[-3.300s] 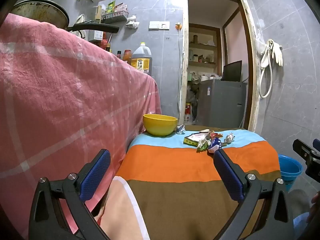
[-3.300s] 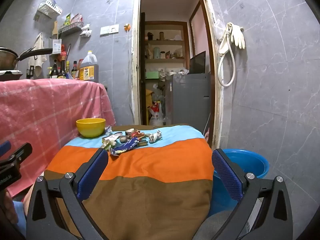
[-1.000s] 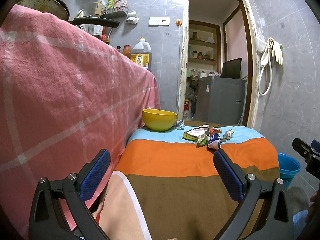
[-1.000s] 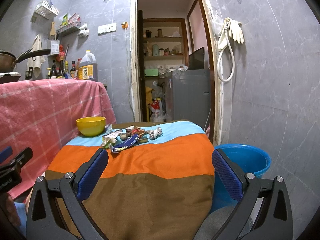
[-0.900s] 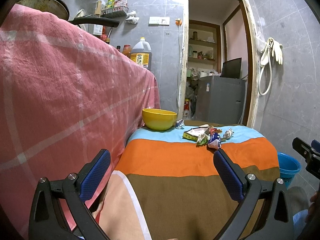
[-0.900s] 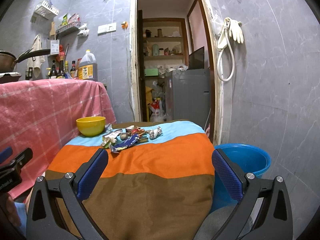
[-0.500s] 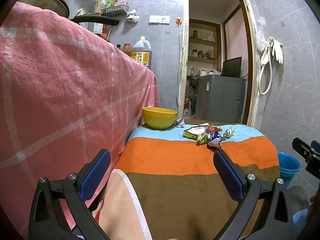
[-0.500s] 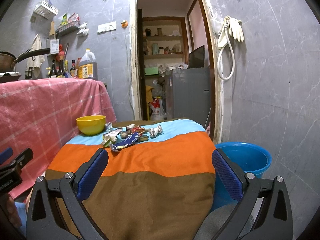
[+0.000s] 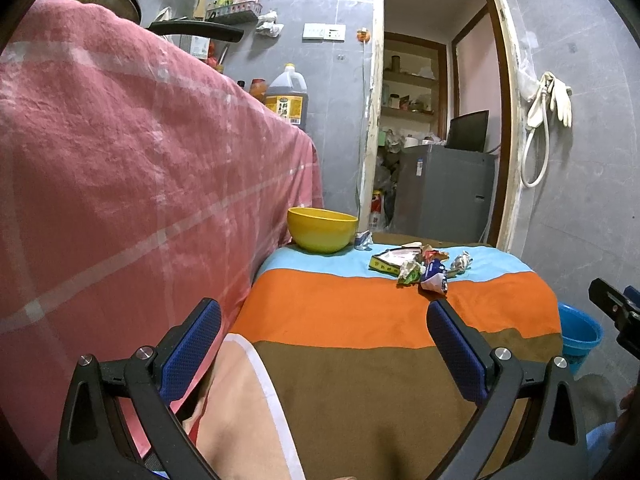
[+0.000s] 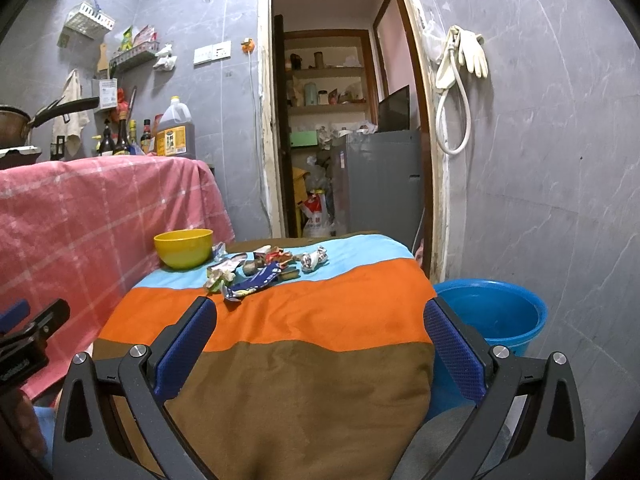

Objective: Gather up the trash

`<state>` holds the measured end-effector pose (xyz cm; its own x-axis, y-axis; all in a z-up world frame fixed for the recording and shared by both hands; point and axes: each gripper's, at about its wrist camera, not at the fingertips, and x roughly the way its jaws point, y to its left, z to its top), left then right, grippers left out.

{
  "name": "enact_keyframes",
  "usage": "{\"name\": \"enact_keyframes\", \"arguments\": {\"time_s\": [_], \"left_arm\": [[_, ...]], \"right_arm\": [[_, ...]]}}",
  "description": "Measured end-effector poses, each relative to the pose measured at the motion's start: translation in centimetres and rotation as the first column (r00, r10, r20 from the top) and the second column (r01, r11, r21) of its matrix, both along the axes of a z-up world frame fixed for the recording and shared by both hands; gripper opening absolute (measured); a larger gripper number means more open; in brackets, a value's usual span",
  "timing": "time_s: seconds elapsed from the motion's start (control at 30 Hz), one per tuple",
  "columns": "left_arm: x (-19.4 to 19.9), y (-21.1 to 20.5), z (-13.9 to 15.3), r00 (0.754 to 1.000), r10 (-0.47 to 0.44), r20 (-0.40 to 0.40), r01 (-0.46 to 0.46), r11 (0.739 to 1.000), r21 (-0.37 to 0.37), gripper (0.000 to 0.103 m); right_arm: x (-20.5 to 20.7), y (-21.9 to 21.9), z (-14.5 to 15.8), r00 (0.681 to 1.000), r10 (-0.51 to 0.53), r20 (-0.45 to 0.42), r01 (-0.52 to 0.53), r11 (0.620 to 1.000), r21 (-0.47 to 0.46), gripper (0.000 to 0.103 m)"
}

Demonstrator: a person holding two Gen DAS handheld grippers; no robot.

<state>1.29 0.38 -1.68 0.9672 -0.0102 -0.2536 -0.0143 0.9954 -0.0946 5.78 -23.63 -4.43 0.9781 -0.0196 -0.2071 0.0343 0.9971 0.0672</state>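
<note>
1. Wrappers (image 10: 260,270) lie heaped beside the yellow bowl (image 10: 183,248) on my striped cloth (image 10: 304,320).
2. My left gripper (image 9: 324,344) and right gripper (image 10: 320,340) hover short of the bowl, both spread wide, holding nothing.

oil jug (image 9: 286,98) yellow label, print too small to read

Crumpled wrappers (image 10: 260,272) heaped beside yellow bowl (image 10: 184,248)
</note>
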Motion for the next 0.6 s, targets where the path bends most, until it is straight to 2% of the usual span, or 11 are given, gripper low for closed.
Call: {"name": "enact_keyframes", "arguments": {"time_s": [0.23,0.6], "left_arm": [[1.4,-0.1,0.6,1.0,-0.029,-0.006,0.029,0.999,-0.031,0.101],[4.6,-0.7,2.4,0.999,-0.033,0.033,0.033,0.999,0.005,0.101]], "right_arm": [[0.8,-0.2,-0.1,1.0,0.013,-0.004,-0.013,1.0,-0.003,0.103],[2.4,1.9,1.6,0.996,0.055,0.063,-0.053,0.998,-0.035,0.103]]}}
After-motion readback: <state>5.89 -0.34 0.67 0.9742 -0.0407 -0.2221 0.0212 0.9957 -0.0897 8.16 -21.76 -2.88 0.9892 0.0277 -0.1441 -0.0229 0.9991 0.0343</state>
